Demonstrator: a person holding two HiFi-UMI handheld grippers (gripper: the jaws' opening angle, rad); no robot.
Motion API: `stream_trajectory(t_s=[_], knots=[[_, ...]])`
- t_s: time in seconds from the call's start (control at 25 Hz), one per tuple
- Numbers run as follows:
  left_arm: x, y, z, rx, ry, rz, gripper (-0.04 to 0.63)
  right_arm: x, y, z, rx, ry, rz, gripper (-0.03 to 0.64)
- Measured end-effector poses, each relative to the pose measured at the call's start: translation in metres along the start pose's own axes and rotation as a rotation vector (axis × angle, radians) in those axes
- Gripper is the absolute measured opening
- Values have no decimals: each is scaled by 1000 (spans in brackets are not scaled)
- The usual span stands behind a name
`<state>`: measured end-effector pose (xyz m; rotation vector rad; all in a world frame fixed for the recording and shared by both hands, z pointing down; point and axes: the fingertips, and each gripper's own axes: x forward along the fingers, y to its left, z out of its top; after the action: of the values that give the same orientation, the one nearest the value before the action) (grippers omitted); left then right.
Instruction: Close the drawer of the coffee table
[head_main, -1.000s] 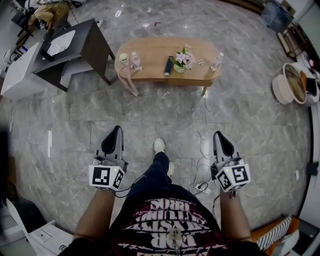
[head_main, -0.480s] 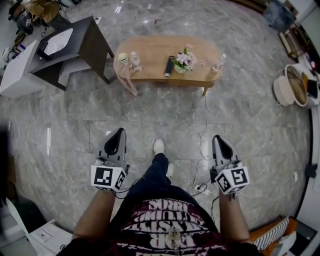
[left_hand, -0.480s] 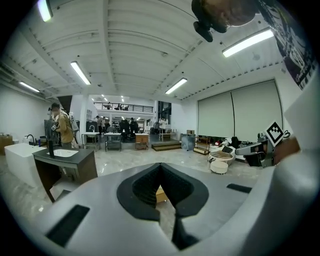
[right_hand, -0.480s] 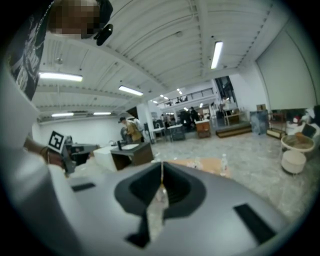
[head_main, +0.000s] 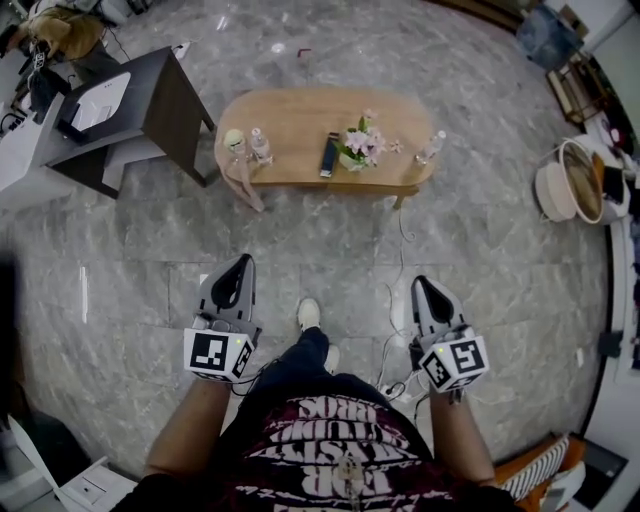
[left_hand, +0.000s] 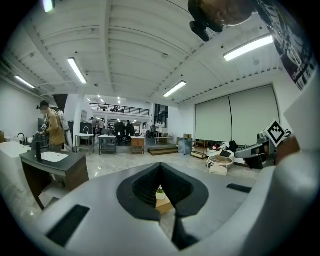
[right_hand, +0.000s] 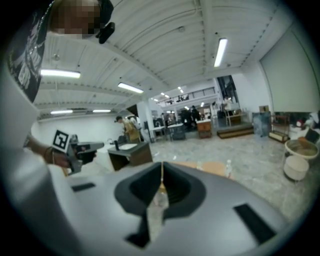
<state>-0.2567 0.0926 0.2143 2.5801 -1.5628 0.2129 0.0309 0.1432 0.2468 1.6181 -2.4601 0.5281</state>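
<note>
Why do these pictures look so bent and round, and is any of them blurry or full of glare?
Head view: the wide lens bows the floor and darkens the corners, and there are small glare spots near the top. Left gripper view: round, fairly sharp, with bright ceiling lamps. Right gripper view: the softest, blurred throughout.

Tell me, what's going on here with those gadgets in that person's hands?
A person stands on a marble floor with a two-jaw tool in each hand. The left gripper and right gripper are both shut and hold nothing. The wooden coffee table is across the floor ahead, out of reach of both, with flowers, a remote and bottles on it. Its drawer can't be made out from here.
</note>
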Motion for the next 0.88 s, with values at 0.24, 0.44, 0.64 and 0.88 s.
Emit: stream_trajectory(t_s=[0.24, 0.44, 0.64, 0.88], knots=[[48, 27, 29, 67, -62, -53, 23, 36, -3, 56, -69, -35, -38, 35], [86, 45, 26, 9, -78, -103, 23, 52, -3, 81, -103, -47, -80, 35], [103, 55, 17, -41, -73, -122, 23, 57, -11, 90, -116, -27, -109, 35], [120, 69, -4, -96, -37, -113, 23, 70, -12, 92, -153, -3, -109, 35]])
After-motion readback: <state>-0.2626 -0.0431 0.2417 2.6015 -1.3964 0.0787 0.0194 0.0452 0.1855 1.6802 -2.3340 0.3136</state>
